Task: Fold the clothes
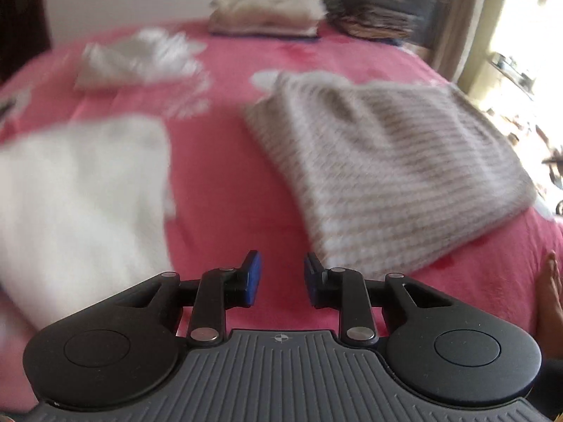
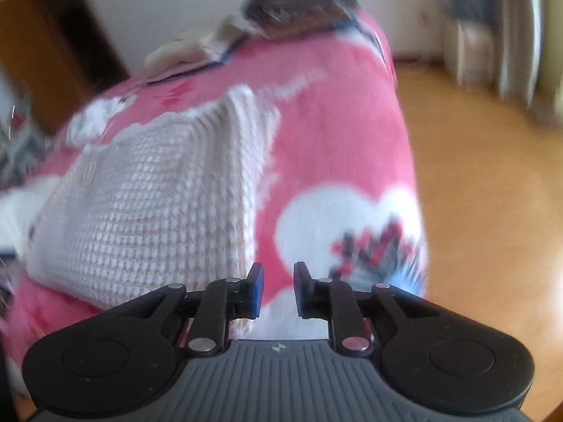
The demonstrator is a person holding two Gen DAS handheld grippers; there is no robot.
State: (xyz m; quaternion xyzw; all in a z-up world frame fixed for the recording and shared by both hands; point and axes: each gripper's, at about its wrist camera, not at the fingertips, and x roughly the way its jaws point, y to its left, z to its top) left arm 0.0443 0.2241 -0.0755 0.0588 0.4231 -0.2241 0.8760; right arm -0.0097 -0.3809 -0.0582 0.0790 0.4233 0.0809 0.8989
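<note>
A folded beige-and-white knitted garment lies on the pink bedspread, to the right of and beyond my left gripper. That gripper is open, a narrow gap between its blue pads, nothing in it. A white garment lies blurred on the left. In the right wrist view the same knitted garment lies to the left of my right gripper, which is open with a narrow gap, nothing between the pads, above the bedspread near its edge.
Folded stacks sit at the far end of the bed: a cream pile and a dark pile. A crumpled light cloth lies at the far left. Wooden floor runs right of the bed. A hand shows at the right edge.
</note>
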